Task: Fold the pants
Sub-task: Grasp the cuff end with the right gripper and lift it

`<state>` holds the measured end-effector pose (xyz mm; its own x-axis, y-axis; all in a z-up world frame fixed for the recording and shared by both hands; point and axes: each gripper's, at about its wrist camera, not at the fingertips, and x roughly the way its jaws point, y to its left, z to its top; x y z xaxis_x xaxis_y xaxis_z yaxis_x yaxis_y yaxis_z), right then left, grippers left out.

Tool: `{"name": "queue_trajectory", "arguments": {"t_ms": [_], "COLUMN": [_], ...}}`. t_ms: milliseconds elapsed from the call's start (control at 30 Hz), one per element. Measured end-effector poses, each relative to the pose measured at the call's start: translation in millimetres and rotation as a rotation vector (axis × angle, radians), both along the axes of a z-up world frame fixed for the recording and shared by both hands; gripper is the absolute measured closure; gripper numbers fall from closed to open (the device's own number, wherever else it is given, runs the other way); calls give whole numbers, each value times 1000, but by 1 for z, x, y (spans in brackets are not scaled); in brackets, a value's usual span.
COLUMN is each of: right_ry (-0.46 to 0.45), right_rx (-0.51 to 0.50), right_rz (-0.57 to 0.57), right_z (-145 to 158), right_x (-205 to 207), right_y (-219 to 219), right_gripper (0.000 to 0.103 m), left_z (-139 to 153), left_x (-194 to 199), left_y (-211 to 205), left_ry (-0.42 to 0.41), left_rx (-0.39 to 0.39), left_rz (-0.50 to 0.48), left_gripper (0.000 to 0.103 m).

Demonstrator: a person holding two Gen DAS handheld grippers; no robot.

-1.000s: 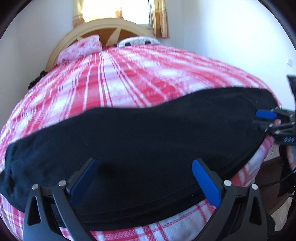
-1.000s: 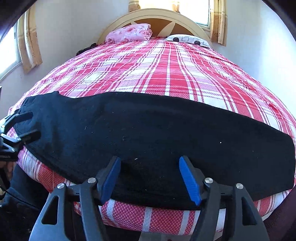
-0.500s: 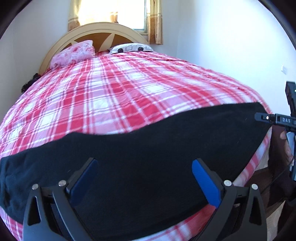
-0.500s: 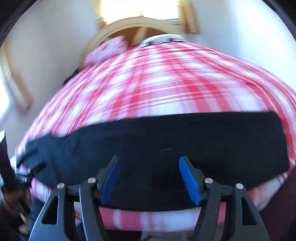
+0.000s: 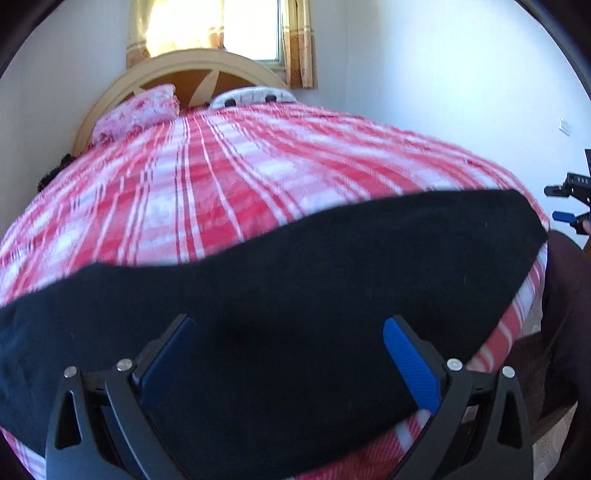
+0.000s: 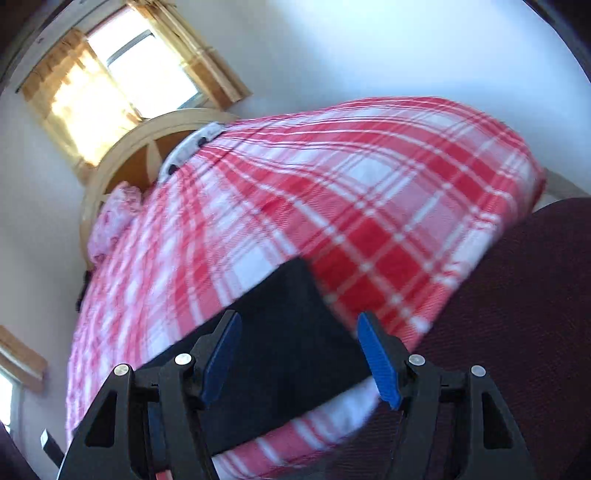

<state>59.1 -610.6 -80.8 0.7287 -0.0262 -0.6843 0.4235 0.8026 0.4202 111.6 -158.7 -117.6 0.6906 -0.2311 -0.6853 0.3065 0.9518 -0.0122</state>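
Black pants (image 5: 295, 295) laid flat in a long band across the near end of a bed (image 5: 258, 177) covered in red and white check, running side to side just inside the foot edge. Already narrowed lengthwise, by the look of it, so the step in hand seems to be the pause between folds, with a crosswise fold to come.

Left tongs (image 5: 288, 354) hovering above the middle of the band, blue fingers (image 5: 410, 365) spread wide, gripping nothing. Right tongs (image 6: 299, 354) tilted steeply and blurred with motion, also spread wide and empty, aimed at the right-hand end of the pants (image 6: 291, 332), where a squared corner of dark cloth meets the check cover. Whether either pair touches the cloth: cannot tell.

Pink pillow (image 5: 136, 114) and a white patterned pillow (image 5: 251, 98) against a curved wooden headboard (image 5: 192, 68), sunlit window (image 5: 218, 29) behind.

Next move likely calls for closing on one end of the pants, both layers pinched together, and carrying it over to the other end with edges matched.
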Motion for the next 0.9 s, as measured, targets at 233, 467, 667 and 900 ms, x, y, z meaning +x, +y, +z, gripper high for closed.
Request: {"name": "queue_trajectory", "arguments": {"t_ms": [233,467,667,900], "right_ry": [63,118,71,38], "right_rx": [78,57,159,66], "right_rz": [25,109,178,136], "right_z": [-33,-56,-55,-53], "right_x": [4,26,23,24], "right_y": [-30,-19,-23,-23], "right_gripper": [36,36,53,59], "left_z": [-6,-8,-8,-9], "left_x": [-3,-4,-5,-4], "left_y": [2,2,3,4], "left_ry": [-13,-34,-35,-31], "left_rx": [-29,-39,-48,-51], "left_rz": [0,4,2,5], "left_gripper": [0,0,0,0]}}
